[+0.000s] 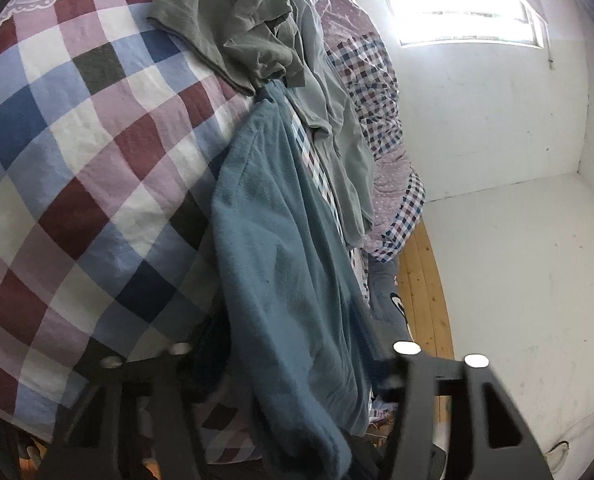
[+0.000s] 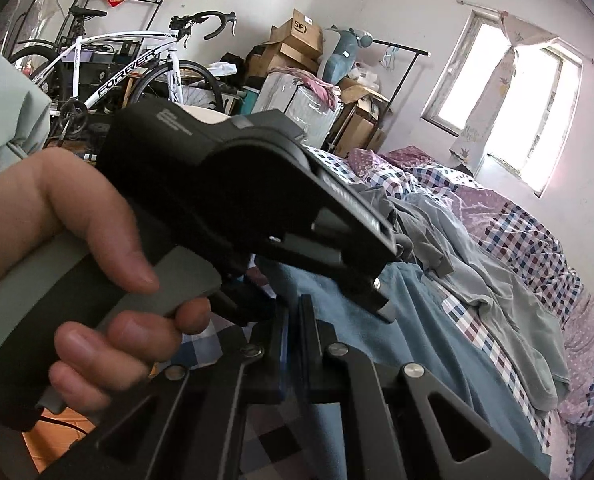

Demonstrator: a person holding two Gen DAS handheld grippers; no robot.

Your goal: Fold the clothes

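A: Where is the blue fleece garment [image 1: 289, 264] at this moment?

B: It lies stretched along the checked bedsheet [image 1: 77, 160], loose and wrinkled, not in a neat fold; beside it is a heap of grey-green clothes [image 1: 257, 40], touching its far end

A: And the two tongs?

B: The right gripper [image 2: 293, 320] is closed almost fully; a thin blue strip sits between its fingers, and I judge this is an edge of the garment. The left gripper [image 1: 293, 360] stands wide open; the blue cloth passes between its fingers, but they do not press on it. In the right wrist view the left hand [image 2: 97, 248] holds that tool just above the cloth

A: So what is the step, in your opinion?

B: It seems to be taking a second hold on the blue garment, so that both tools can lift or turn it; how far the folding is along, I cannot tell from this

A: How to do it well?

B: Close the left gripper on one layer only, near an edge or corner and well apart from the right one's hold; keep the cloth tight between both holds so the fold line comes straight; fleece is thick and soft, so take a deep bite, and keep clear of the grey-green heap
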